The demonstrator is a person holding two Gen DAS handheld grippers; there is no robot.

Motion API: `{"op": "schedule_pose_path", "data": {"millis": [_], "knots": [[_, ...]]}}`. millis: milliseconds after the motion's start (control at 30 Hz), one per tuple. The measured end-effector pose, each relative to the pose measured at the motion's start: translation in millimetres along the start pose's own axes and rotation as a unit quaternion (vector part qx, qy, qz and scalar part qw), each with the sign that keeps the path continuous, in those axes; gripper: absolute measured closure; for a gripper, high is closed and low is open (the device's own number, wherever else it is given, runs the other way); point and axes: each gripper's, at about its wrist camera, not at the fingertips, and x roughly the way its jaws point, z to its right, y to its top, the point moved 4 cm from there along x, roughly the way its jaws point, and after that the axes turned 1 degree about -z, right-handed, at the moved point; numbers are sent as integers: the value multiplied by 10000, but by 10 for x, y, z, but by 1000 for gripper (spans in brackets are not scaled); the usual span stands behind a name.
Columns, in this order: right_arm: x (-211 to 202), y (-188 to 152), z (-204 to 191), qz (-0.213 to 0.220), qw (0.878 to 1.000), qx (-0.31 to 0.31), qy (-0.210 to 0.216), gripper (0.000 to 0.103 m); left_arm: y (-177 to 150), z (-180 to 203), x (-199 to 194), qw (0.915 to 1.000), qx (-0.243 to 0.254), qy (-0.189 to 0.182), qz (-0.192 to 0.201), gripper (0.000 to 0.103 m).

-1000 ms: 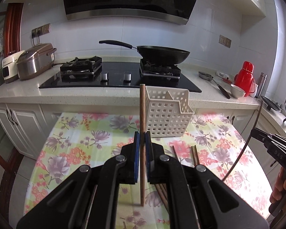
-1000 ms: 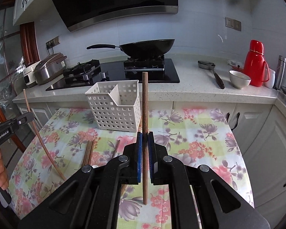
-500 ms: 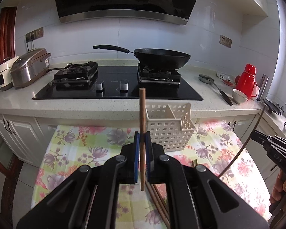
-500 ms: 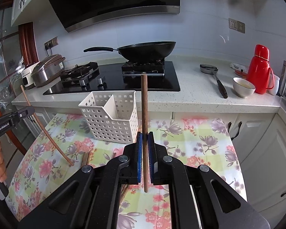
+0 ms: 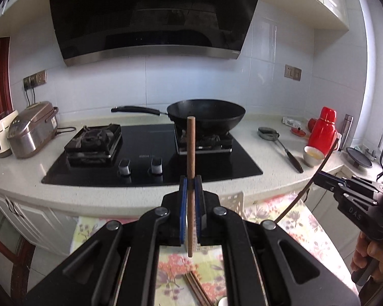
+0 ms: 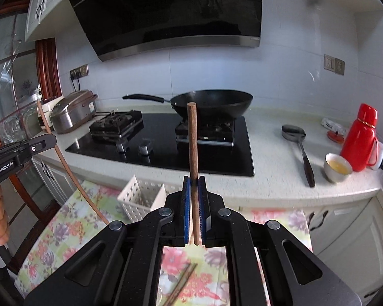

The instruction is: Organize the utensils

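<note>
Two chopsticks held upright, one in each hand-held gripper, above the white basket.

The left hand-held gripper (image 5: 190,204) is clamped narrow on a chopstick (image 5: 190,153) standing upright between its pads; the right hand-held gripper (image 6: 194,204) pinches its own chopstick (image 6: 193,153) the same way. The slotted basket (image 6: 140,196) sits low, just ahead of and under both, largely hidden by their bodies. Judged risk: with the opening out of sight, a thin stick may pivot in the pads, catch the rim, or drop beside the loose chopsticks (image 6: 181,284) on the floral worktop (image 6: 63,229).
</note>
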Motion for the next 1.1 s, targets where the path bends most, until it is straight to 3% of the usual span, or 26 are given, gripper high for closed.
{"op": "schedule_pose_path", "data": {"millis": [333,567,800,867,933,967,1100], "knots": [[185,460,-100,167,9997,-15,167,96,519,117,244,9998,71,27,181,97],[342,311,13,-85,9997,53,210,95,390,140,455,9999,63,-84,55,97],[192,-277,295,-323,9991,267,6,93,108,41,378,9998,-78,-157,54,97],[171,-550,343,-467,9984,318,-25,88,35,11,310,9998,-106,-144,79,97],[139,-823,377,-577,9978,329,-77,67,-13,-20,235,9998,-130,-133,110,97],[122,-961,391,-623,9973,363,-125,63,-34,-29,186,9997,-131,-129,135,97],[96,-1474,343,-873,9952,413,-175,62,-109,-62,28,9996,-162,-131,207,97]]}}
